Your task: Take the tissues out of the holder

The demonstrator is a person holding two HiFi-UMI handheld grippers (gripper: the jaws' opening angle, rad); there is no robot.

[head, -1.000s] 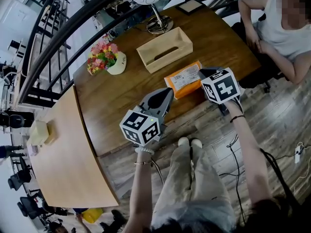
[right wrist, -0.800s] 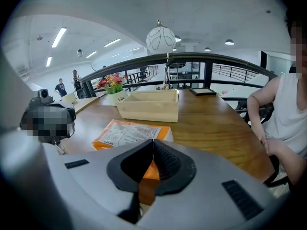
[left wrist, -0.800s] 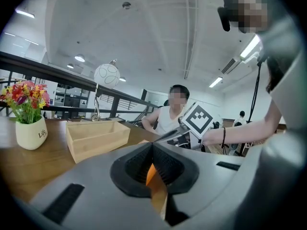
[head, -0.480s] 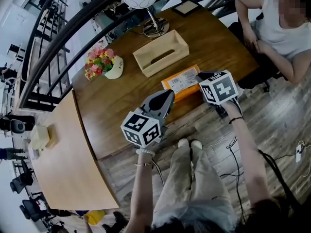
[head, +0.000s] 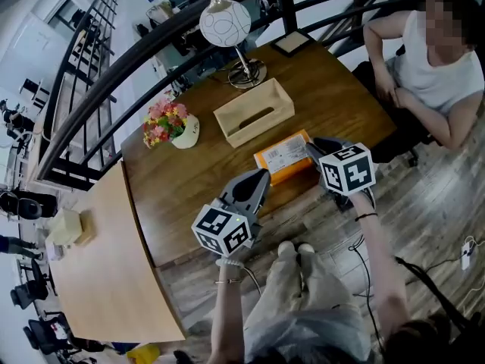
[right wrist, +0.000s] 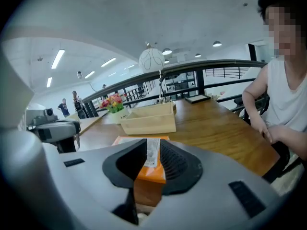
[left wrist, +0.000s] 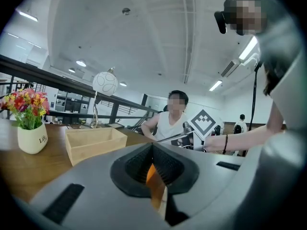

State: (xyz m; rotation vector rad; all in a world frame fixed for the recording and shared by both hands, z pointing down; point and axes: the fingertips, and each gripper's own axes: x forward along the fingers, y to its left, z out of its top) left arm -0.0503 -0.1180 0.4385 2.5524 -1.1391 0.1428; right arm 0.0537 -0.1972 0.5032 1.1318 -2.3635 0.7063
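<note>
The empty wooden tissue holder (head: 260,124) stands in the middle of the dark wooden table (head: 174,196); it also shows in the left gripper view (left wrist: 93,145) and the right gripper view (right wrist: 148,121). An orange tissue pack (head: 284,156) lies between the holder and the table's front edge. My right gripper (head: 311,146) is shut on its right end, and the pack (right wrist: 149,174) fills the gap between the jaws (right wrist: 152,145). My left gripper (head: 262,175) meets the pack's left corner. Its jaws (left wrist: 152,150) are closed, with a sliver of orange pack (left wrist: 152,176) between the pads.
A vase of flowers (head: 173,123) stands left of the holder, a globe lamp (head: 226,23) behind it, and a dark frame (head: 292,42) at the back. A seated person (head: 432,74) is at the table's right end. A lighter table (head: 98,279) adjoins on the left, railings behind.
The head view has shifted, so everything sits a little lower in it. Both grippers stay at the two ends of the orange pack, which lies in the same spot on the table.
</note>
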